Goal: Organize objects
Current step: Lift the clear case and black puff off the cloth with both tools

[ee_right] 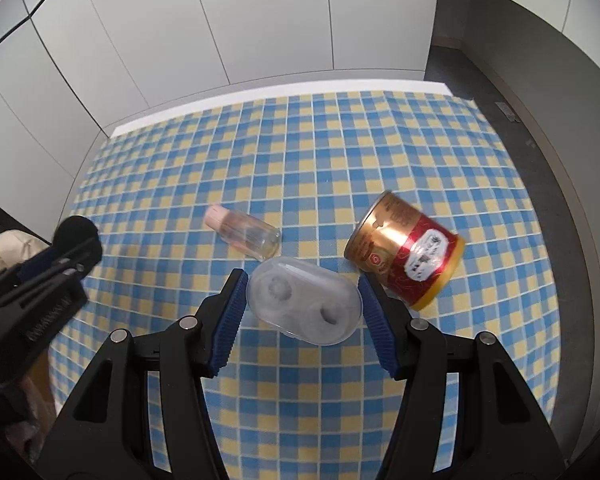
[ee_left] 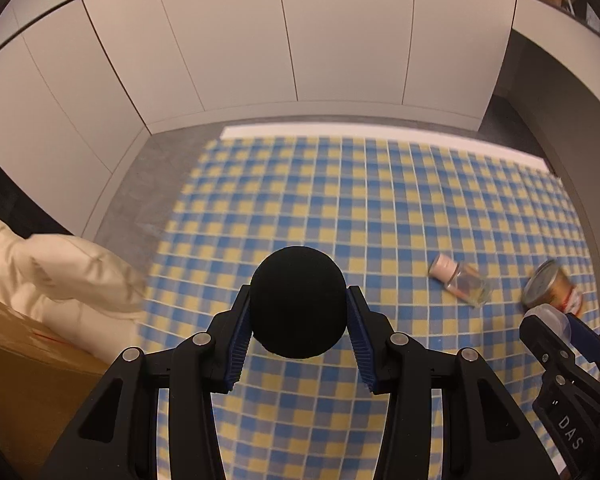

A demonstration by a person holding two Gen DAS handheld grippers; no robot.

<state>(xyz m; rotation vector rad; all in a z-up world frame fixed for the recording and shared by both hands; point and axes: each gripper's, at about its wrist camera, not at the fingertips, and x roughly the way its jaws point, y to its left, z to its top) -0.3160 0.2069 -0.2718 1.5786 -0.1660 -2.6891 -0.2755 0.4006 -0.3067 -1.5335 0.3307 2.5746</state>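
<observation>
The left gripper [ee_left: 299, 320] is clamped on a round black foam ball [ee_left: 299, 302], its blue ribbed pads pressing the ball's two flanks, held clear above the blue-and-yellow checked tablecloth [ee_left: 340, 200]. The right gripper [ee_right: 302, 305] pinches a clear oval plastic case with two round wells [ee_right: 305, 300] across its short side; the case's long axis runs from about ten o'clock to four o'clock between the pads.

Both pairs of tongs are full, so the coming move turns on where a drop-off lies, not on another pickup. The only candidate in sight is a brown cardboard box [ee_left: 24, 360] at about eight o'clock from the left gripper, with a cream cloth bundle [ee_left: 60, 280] on it — the left hand looks the nearer to it.

Two things lie on the cloth: a small clear bottle with a pink cap [ee_right: 244, 230] on its side at eleven o'clock from the right gripper, cap away, and a gold-and-red tin can [ee_right: 404, 246], also toppled, at one o'clock, just beside the right pad.

The right wrist view shows the can's label and the case's wells; the left view alone shows the box plainly.
</observation>
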